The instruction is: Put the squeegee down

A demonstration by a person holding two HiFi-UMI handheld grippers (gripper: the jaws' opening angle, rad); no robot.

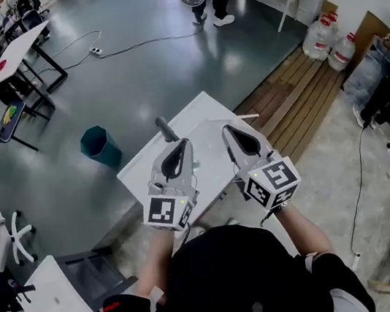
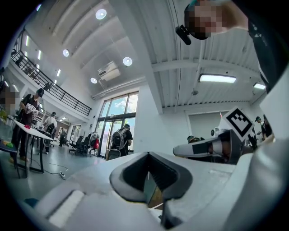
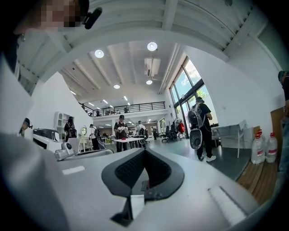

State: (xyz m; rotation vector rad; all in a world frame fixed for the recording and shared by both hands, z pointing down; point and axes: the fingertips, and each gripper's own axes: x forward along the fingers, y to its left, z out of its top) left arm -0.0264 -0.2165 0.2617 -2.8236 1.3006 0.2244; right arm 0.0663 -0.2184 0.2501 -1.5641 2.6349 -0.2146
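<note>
Here, seen from above, a person holds two grippers level over a small white desk [image 1: 192,113]. The left gripper [image 1: 178,151] has its jaws together, with nothing between them in its own view. The right gripper [image 1: 232,134] likewise has its jaws pressed together and empty. The squeegee [image 1: 166,128] shows only as a dark grey handle near the desk's far left edge, just beyond the left gripper's tip. It appears to rest there, though contact with the desk is hard to confirm. If so, the putting-down looks all but done. To finish well, draw the left gripper straight back without nudging the handle, so it cannot roll off that edge.
</note>
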